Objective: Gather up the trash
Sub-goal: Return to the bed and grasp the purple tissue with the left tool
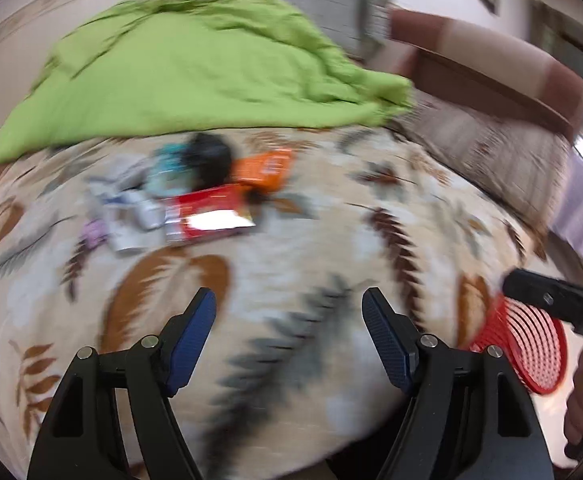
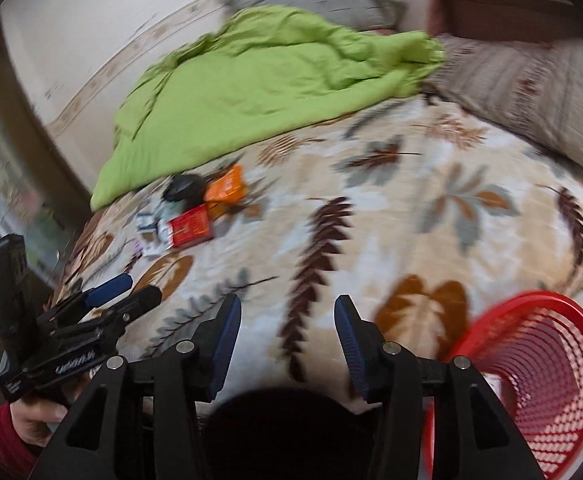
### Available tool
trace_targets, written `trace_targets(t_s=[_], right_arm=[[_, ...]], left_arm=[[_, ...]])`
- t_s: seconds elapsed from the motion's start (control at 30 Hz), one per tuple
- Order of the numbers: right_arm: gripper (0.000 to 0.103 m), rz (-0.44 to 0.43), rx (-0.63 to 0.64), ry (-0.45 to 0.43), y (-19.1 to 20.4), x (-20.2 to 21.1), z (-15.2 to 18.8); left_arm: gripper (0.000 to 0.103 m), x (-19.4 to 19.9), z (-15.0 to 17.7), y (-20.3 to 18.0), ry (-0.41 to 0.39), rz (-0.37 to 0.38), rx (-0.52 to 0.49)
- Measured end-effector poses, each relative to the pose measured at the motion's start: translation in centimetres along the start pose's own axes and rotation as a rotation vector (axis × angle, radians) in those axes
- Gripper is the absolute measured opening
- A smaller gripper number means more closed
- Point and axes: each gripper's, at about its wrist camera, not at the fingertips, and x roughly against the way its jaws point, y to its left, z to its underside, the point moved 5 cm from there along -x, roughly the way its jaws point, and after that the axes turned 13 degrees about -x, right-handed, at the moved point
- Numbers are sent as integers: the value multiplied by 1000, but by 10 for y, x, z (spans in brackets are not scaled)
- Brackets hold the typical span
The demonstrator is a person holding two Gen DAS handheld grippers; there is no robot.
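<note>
A heap of trash lies on the leaf-patterned bedspread (image 1: 299,216): a red box (image 1: 207,214), an orange packet (image 1: 265,168), a black round lid (image 1: 207,156), a teal wrapper (image 1: 167,164) and white crumpled packets (image 1: 131,208). The heap also shows in the right wrist view, with the red box (image 2: 189,226) and orange packet (image 2: 225,190). A red mesh basket (image 2: 539,376) stands at the bed's near right edge. My left gripper (image 1: 289,312) is open and empty, well short of the heap. My right gripper (image 2: 287,320) is open and empty above the bedspread.
A crumpled green blanket (image 1: 195,68) covers the far part of the bed, just behind the heap. Grey pillows (image 2: 531,92) lie at the right by a brown headboard (image 1: 491,64). The basket (image 1: 527,344) also shows in the left wrist view.
</note>
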Motion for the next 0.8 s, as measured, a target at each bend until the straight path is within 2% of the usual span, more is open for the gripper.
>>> trace_targets(t_s=[0.17,0.27,0.33,0.43,0.53,0.6,0.7,0.8], right_arm=[[55,-28,63,34,40,-31,-1],[55,-46,93,41,63,-50,0],[55,-60,102,53,76,-63,1],[55,-70,120,73,94,-87,-2],[55,-101,106,93,109,-106,-10],[55,-112,100,88,115,-113,-14],[56,-128,101,88,119,-123,-11],[55,-114,111,116,114,-135,-2]], left_arm=[[74,-2,9,87,-12,-127,147],[74,-13,17,139,0,-153,272],[60,-27,22,168,26,-165,323],[52,-53,28,193,75,-123,386],[48,-69,23,204,86,-129,363],[45,-76,16,208,86,-160,316],[30,-95,14,211,125,-165,272],[29,-111,14,210,168,-191,222]])
